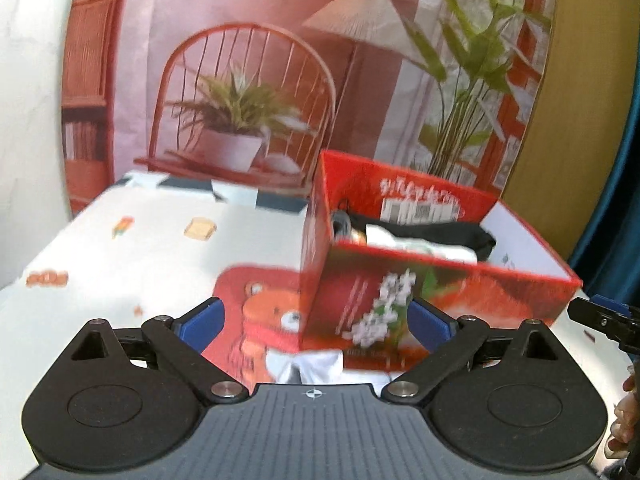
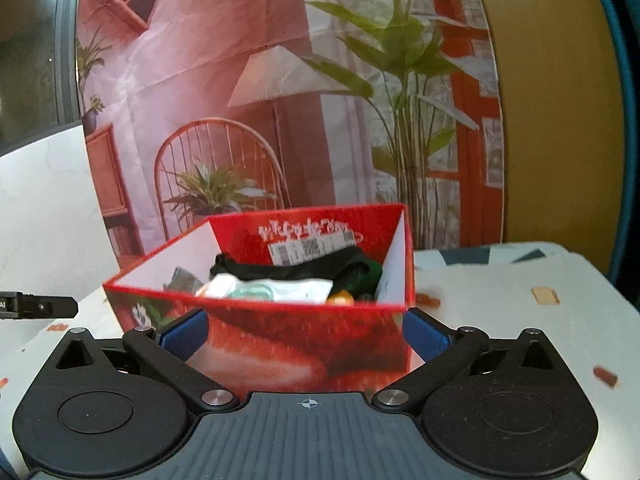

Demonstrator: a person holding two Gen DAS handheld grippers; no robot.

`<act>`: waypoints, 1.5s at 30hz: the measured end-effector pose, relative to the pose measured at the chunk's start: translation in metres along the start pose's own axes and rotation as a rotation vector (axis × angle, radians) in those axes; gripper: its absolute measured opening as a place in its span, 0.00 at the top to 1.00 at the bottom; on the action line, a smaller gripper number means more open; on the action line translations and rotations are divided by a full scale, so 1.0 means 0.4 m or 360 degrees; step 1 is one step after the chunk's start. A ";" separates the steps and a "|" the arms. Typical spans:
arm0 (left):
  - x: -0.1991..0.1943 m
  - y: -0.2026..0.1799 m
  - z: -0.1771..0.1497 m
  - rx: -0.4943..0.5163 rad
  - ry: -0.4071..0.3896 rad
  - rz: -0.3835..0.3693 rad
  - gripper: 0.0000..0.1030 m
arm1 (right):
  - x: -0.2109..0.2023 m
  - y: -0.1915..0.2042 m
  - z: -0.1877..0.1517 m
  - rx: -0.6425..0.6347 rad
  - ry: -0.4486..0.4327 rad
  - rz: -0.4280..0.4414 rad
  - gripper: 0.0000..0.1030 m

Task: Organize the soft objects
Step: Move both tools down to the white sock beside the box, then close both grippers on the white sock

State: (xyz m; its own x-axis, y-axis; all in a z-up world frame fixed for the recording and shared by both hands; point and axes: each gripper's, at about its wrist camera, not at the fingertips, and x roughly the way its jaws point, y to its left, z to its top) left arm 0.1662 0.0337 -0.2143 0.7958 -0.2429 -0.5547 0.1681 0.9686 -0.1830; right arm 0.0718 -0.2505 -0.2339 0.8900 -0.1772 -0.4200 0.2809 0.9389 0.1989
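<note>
A red strawberry-print box [image 2: 280,344] stands open on the table. Inside it lie a black cloth [image 2: 304,268], a white soft packet [image 2: 272,290], a grey item [image 2: 182,278] and something orange [image 2: 340,299]. My right gripper [image 2: 305,336] is open just in front of the box's near wall, with nothing held. In the left wrist view the box [image 1: 460,300] sits right of centre, and the black cloth [image 1: 440,236] shows over its rim. My left gripper [image 1: 317,324] is open and empty, facing the box's near left corner. Each gripper's tip shows in the other's view.
The table wears a white tablecloth [image 1: 140,256] with small cartoon prints and a red bear picture [image 1: 264,312]. A printed backdrop [image 2: 240,80] of a room stands right behind the table. A blue curtain [image 1: 616,208] hangs at the far right. A hand's fingers [image 1: 628,416] show at the right edge.
</note>
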 end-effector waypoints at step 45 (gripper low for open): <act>0.156 0.021 -0.088 -0.0035 0.0326 0.0096 0.73 | 0.158 -0.058 -0.164 0.0146 0.0459 -0.0048 0.60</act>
State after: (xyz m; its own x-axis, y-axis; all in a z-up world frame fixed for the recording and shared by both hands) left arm 0.1968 0.0248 -0.2789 0.6687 -0.1921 -0.7183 0.1089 0.9809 -0.1610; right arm 0.0979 -0.2642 -0.3234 0.7457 -0.1010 -0.6586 0.3484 0.9016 0.2562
